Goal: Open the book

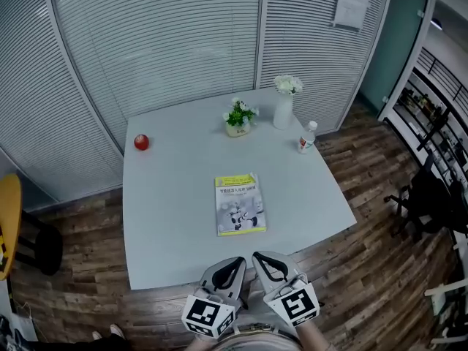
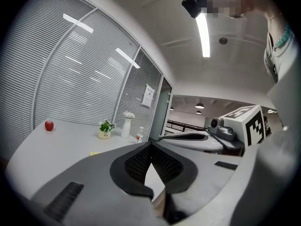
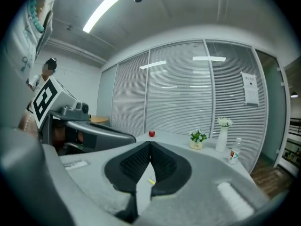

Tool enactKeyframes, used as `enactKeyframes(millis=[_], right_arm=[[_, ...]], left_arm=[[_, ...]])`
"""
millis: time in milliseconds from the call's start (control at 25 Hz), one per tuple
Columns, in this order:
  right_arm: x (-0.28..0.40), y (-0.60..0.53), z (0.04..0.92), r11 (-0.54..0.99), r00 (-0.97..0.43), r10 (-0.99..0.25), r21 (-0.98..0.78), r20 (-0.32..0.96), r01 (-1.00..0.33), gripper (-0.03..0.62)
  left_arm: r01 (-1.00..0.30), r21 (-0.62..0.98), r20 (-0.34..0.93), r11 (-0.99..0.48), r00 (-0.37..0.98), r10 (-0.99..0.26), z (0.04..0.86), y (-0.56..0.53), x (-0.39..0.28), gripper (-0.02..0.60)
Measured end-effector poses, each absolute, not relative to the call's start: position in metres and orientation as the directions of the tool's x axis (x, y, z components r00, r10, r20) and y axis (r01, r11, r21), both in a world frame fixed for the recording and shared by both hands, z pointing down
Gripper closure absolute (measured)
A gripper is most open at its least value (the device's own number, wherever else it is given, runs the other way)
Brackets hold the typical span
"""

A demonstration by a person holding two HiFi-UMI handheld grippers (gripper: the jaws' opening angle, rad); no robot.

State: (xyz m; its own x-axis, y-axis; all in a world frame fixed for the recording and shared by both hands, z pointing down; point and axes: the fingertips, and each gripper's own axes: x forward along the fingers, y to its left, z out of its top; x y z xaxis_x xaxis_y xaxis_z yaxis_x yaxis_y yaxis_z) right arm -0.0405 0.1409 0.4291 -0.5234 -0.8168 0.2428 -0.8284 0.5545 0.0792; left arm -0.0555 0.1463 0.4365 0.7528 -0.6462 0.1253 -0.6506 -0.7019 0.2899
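A closed book with a yellow and white cover lies flat in the middle of the pale table. Both grippers hover side by side at the table's near edge, short of the book and pointing toward it. My left gripper has its jaws together with nothing between them, as the left gripper view also shows. Just to its right, my right gripper is likewise shut and empty. A yellow sliver of the book peeks over the left jaw.
A red apple sits at the table's far left. A small potted plant, a white vase with flowers and a small bottle stand along the far right. Blinds close off the back; a black chair stands at right.
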Motion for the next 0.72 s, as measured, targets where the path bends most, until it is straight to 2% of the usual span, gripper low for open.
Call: enactKeyframes(millis=[720], right_arm=[[0.0, 0.044, 0.431, 0.615, -0.585, -0.775, 0.069, 0.241, -0.786, 0.591]], left_arm=[[-0.676, 0.268, 0.147, -0.687, 0.733, -0.664, 0.435, 0.049, -0.007, 0.583]])
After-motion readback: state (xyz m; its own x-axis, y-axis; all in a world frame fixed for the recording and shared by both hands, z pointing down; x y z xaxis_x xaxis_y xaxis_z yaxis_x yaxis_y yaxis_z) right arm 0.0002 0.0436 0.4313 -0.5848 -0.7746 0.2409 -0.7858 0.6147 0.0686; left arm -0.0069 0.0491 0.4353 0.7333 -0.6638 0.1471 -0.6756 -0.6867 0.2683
